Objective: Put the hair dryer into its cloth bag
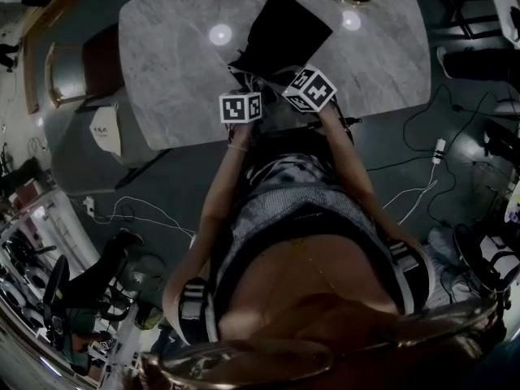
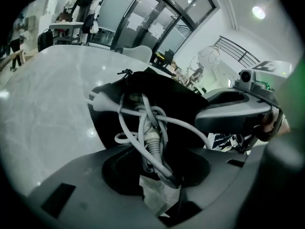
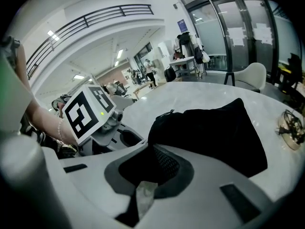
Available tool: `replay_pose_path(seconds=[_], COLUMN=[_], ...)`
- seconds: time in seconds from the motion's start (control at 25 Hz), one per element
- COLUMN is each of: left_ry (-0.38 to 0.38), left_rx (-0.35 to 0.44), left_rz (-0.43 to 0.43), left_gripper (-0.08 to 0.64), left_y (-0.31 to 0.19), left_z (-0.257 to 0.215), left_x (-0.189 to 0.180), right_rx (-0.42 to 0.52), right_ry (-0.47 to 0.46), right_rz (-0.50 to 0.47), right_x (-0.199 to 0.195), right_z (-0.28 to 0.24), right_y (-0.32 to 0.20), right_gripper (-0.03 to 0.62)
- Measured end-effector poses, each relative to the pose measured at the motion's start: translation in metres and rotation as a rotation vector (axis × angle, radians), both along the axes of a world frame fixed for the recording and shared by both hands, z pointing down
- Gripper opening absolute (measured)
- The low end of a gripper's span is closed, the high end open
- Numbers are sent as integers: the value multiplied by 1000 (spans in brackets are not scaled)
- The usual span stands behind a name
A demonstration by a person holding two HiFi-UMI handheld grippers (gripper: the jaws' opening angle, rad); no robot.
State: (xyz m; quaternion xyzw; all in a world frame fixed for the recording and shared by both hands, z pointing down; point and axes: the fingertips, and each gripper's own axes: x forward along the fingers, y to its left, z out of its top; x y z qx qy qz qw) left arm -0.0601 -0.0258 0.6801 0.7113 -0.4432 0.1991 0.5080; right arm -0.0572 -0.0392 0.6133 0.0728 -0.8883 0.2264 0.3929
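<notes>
Pale marble covers the table (image 1: 179, 63), which stands in a large hall with glass walls (image 2: 143, 18); a chair (image 1: 77, 67) is at its left side and a small gold-coloured object (image 3: 290, 125) is near its far edge. On the marble lies the black cloth bag (image 1: 284, 27), with its mouth turned toward the person. Both grippers meet at this mouth, close beside each other, near the front edge of the table. The left gripper (image 2: 169, 178) has its jaws closed partway on the hair dryer's white cord (image 2: 143, 113). The cord passes between the pads and rises in loose loops just in front of them, before the bag's opening. The plug (image 2: 102, 100) lies at the left of the loops, against the dark cloth. The body of the dryer I cannot tell apart from the black cloth behind the cord. The right gripper (image 3: 143, 192) has its jaws almost fully together, and the near edge of the bag seems pinched between them. The rest of the bag spreads away from this gripper over the marble.
</notes>
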Motion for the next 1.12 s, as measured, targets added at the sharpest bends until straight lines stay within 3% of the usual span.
replay_pose_path(seconds=[0.24,0.56,0.76,0.92,1.12], left_ry=[53,47,47,44,131], left_rx=[-1,9,65,118,144], left_rz=[-17,24,12,41,13], left_gripper=[150,150,150,163,180], left_y=[-14,-30,-37,-38,-42], left_z=[0,10,19,26,27], left_x=[1,10,14,20,16], right_rx=[-16,-52,-82,-49,-9], right_ry=[-32,-36,-9,52,52], right_rz=[-28,-42,-48,-56,21], right_x=[-7,-4,2,7,9], right_z=[-13,-12,-3,10,17], right_y=[3,9,10,14,9], right_gripper=[67,67,66,66,67])
